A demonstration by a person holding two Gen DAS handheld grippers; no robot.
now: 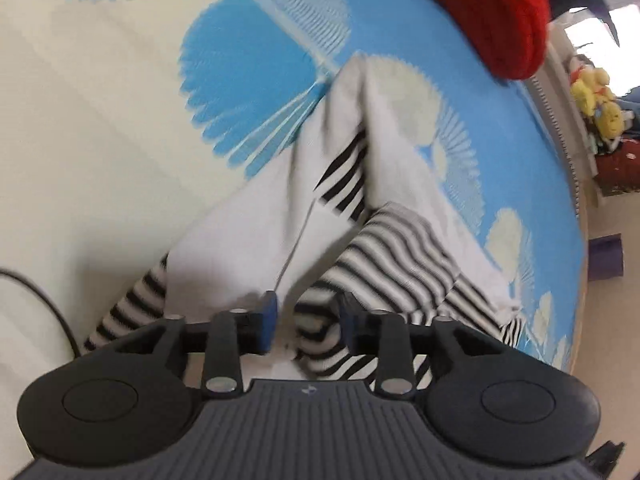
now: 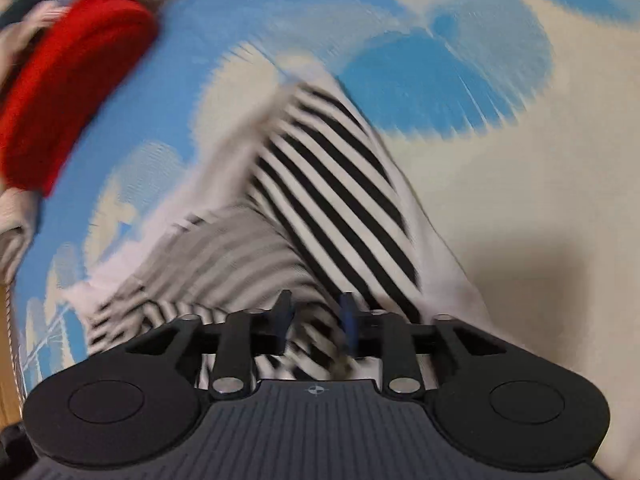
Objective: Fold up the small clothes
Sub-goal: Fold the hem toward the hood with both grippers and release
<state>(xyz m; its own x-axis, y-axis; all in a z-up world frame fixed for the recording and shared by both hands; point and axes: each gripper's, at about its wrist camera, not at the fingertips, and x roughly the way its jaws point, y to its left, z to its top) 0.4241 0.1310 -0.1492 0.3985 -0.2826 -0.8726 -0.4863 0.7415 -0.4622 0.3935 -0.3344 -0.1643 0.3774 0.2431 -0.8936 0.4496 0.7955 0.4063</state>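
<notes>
A small white garment with black-and-white striped parts [image 1: 372,216] lies bunched on a blue and cream patterned bed cover [image 1: 100,128]. My left gripper [image 1: 308,322] has its blue-padded fingers partly apart with a fold of the striped cloth between them. In the right wrist view the same striped garment [image 2: 332,184] runs from the cover toward me, and my right gripper [image 2: 318,324] has striped cloth between its fingers too. The frames are blurred, so whether either gripper pinches the cloth is unclear.
A red knitted piece [image 1: 496,12] lies on the cover beyond the garment; it also shows in the right wrist view [image 2: 72,80]. A black cable [image 1: 44,300] crosses at the left. The bed's edge [image 1: 576,184] is at the right, with yellow soft toys [image 1: 598,100] beyond.
</notes>
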